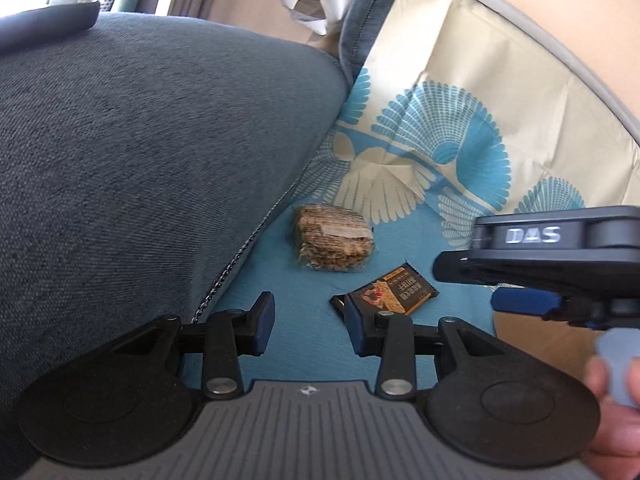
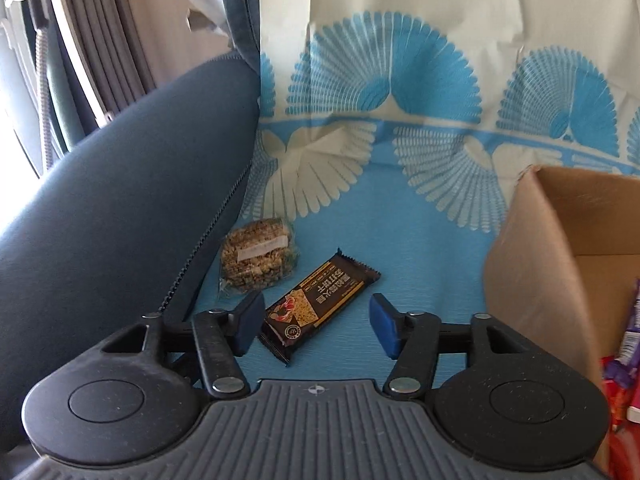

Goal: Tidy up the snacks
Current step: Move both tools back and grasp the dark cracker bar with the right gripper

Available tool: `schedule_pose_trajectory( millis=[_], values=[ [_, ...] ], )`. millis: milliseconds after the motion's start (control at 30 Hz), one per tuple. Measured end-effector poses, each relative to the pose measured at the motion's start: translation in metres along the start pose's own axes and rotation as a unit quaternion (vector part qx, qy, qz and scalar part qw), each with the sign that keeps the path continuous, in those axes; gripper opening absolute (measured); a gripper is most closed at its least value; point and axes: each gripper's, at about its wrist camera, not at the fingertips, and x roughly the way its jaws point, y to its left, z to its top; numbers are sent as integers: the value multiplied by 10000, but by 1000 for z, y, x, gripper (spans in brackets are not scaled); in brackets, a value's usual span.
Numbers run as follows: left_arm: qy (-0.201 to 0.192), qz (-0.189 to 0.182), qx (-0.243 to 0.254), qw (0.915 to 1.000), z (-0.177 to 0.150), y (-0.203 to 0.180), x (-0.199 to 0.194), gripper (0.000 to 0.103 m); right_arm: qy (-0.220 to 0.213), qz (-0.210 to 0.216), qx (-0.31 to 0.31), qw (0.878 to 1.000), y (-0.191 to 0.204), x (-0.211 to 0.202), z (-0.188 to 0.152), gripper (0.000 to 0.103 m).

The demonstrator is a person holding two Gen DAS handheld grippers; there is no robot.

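landmark: dark snack bar (image 2: 319, 305), lying flat on the blue patterned cloth (image 2: 420, 248). right wrist view alone shows the open cardboard box (image 2: 560, 248) right of the bar, with bright wrappers (image 2: 624, 360) inside at the frame edge; left wrist view shows none of the box interior, but does show the right gripper (image 1: 520, 300) from the side, right of the bar (image 1: 390, 290), and part of the hand (image 1: 616, 384) holding it. right gripper (image 2: 318, 326): jaws apart, nothing between the pads; the near end of the bar lies between them, closer to the left pad, contact cannot be told. left gripper (image 1: 310, 320): jaws apart, empty; the bar sits just beyond its right finger (image 1: 354, 326), which overlaps the bar's near end in the view. clear packet of granola-like cake (image 2: 258, 260) lies just left of and behind the bar, near it, touching cannot be told; also seen in left view (image 1: 334, 242). blue-grey sofa cushion (image 2: 132, 200) rises left of the bar, its piped edge close to the packet. grey curtain (image 2: 92, 32) far behind left.
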Motion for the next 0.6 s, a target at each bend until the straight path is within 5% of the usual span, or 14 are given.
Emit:
schedule_pose_trajectory(
  millis=[267,533,600],
  values=[
    [-61,-170,-72,9998,-1,6,-5,48,604,-355,152,9974,8,68,20,88],
    [-87,-234,-66,9997,-4,8,-7,48,1009,-591,-243,9928,25,112,19,90],
    [-89,-257,-54,9996,-4,8,-8,48,958,-605,-303,9931,25,111,19,83]
  ],
)
